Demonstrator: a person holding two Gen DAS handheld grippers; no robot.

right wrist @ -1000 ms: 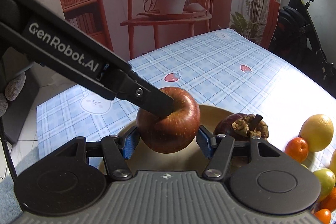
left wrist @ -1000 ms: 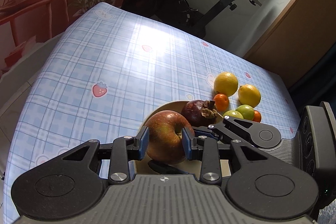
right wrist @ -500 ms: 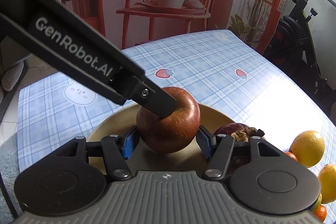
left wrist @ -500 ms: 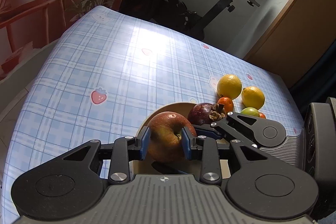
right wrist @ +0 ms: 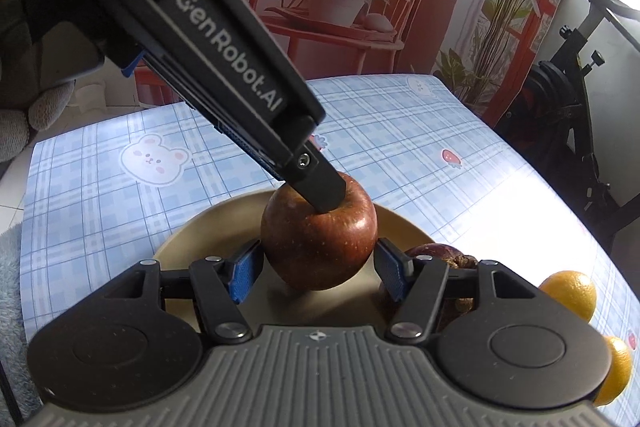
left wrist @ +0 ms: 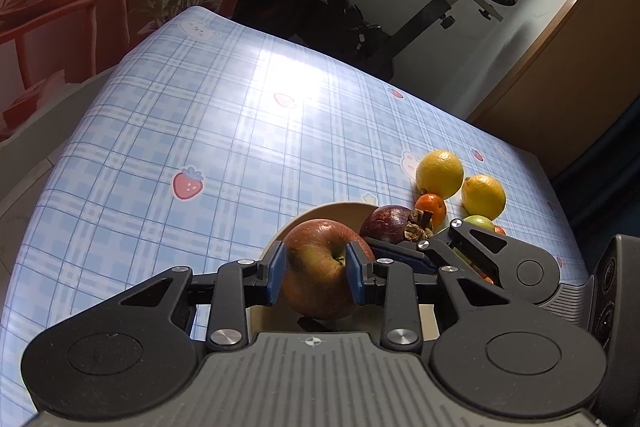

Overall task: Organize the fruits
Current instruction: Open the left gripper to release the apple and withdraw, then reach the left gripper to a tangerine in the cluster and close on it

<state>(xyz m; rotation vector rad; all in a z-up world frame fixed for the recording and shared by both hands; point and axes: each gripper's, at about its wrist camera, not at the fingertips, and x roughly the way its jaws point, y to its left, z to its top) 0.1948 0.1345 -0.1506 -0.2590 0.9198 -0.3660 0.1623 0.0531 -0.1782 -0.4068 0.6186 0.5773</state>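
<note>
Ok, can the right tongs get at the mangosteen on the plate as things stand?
Probably not directly. The right tongs are open but straddle the apple, which the left tongs grip, and the mangosteen sits just beyond their right finger. They would likely need to back off and shift right first.

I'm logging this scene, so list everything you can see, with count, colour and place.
apple: 1, red, over the plate, between the left pads
plate: 1, tan, on the table
mangosteen: 1, purple, on the plate beside the apple
lemons: 2, yellow, on the table past the plate
tangerines: at least 2, orange, by the lemons
green fruit: 1, partly hidden
table: 1, blue plaid cloth
exercise bike: 1, black, behind the table
left gripper: shut on the apple
right gripper: open, flanking the apple
</note>
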